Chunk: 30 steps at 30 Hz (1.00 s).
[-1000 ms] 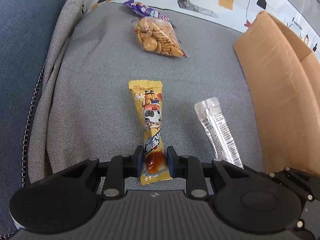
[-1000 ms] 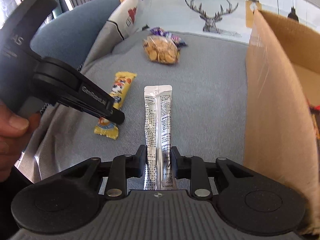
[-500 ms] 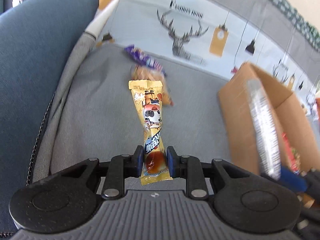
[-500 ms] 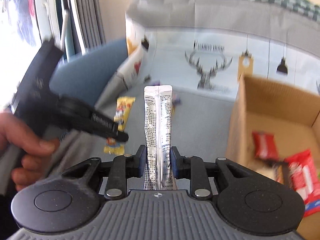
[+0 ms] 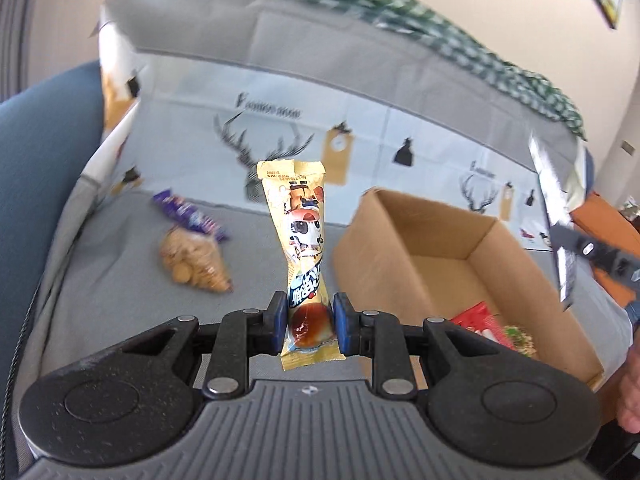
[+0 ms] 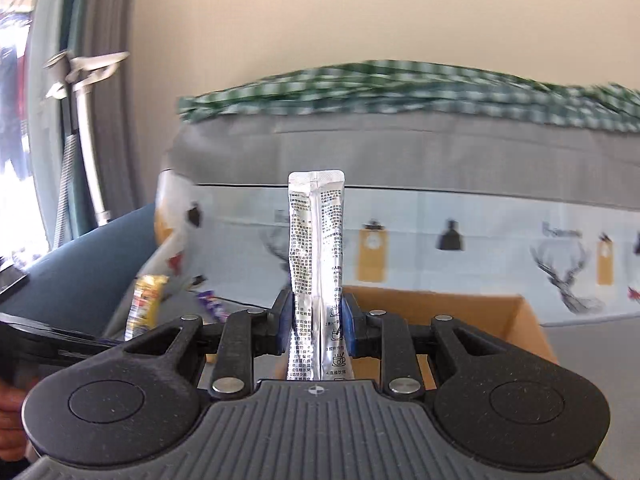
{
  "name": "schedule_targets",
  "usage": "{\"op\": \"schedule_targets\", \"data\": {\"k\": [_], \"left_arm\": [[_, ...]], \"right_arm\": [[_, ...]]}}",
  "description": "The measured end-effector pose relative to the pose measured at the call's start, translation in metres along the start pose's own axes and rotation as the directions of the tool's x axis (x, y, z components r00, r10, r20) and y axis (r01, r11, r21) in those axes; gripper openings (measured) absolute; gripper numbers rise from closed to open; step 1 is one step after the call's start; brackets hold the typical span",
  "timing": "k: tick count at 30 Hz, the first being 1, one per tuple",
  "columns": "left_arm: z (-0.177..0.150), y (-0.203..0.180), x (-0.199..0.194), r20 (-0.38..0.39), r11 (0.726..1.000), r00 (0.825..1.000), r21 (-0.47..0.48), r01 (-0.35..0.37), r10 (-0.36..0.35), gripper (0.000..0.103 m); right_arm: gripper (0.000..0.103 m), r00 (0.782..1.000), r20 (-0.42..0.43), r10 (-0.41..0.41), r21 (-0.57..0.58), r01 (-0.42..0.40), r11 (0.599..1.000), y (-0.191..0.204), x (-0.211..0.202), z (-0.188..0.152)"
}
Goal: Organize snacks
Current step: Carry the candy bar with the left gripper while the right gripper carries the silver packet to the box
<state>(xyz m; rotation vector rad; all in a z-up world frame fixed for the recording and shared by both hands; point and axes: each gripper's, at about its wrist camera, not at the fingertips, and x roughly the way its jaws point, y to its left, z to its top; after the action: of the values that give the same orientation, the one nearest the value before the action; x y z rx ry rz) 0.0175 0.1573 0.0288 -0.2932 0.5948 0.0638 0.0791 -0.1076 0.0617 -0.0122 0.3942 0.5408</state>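
Note:
My left gripper (image 5: pixel 310 322) is shut on a yellow cartoon snack packet (image 5: pixel 300 240), held upright above the grey sofa seat (image 5: pixel 120 300). My right gripper (image 6: pixel 316 322) is shut on a silver foil sachet (image 6: pixel 316 240) that stands up between its pads. An open cardboard box (image 5: pixel 452 264) sits to the right of the yellow packet; a red packet (image 5: pixel 480 320) and other snacks lie inside. In the left wrist view the silver sachet (image 5: pixel 554 216) shows blurred above the box's right side. The box's far rim (image 6: pixel 440 300) shows just behind the right gripper.
A clear bag of small biscuits (image 5: pixel 192 264) and a purple wrapper (image 5: pixel 188 214) lie on the seat at the left. A deer-print cover (image 5: pixel 360 132) drapes the backrest. A blue cushion (image 5: pixel 36 168) flanks the left side. A person's hand (image 5: pixel 630 392) shows at the right edge.
Both grippers have lifted their packets off the seat and tilted upward. The right gripper has carried the silver sachet right, to above the box. The backrest and wall now fill the views.

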Motion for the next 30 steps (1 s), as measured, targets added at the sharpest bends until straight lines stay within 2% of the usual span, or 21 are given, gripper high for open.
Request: {"op": "schedule_targets", "data": {"k": [2,8,14,23,30], "left_arm": [[0.001,-0.012,0.001,0.024,0.999,0.999,0.019,0.028,-0.028,0.027],[0.007,-0.046,0.007,0.083,0.992,0.989,0.038,0.123,-0.126,0.027],[0.008,-0.078,0.019,0.119,0.978,0.972,0.066,0.197,-0.203,0.027],[-0.007,-0.129,0.042,0.077,0.948,0.957,0.181,0.263,-0.280,0.027],[-0.020,-0.154,0.053,0.036,0.925,0.952,0.249,0.287,-0.305,0.027]], "right_arm": [[0.027,0.998,-0.037,-0.043,0.052,0.045,0.998,-0.020,-0.001,-0.009],[0.027,0.990,-0.008,-0.139,0.140,0.139,0.980,-0.067,-0.023,-0.018],[0.027,0.979,-0.037,-0.202,0.135,0.205,0.969,-0.090,-0.026,-0.031],[0.027,0.974,-0.034,-0.226,0.124,0.228,0.966,-0.098,-0.029,-0.035],[0.027,0.975,-0.042,-0.217,0.105,0.220,0.970,-0.093,-0.025,-0.036]]}}
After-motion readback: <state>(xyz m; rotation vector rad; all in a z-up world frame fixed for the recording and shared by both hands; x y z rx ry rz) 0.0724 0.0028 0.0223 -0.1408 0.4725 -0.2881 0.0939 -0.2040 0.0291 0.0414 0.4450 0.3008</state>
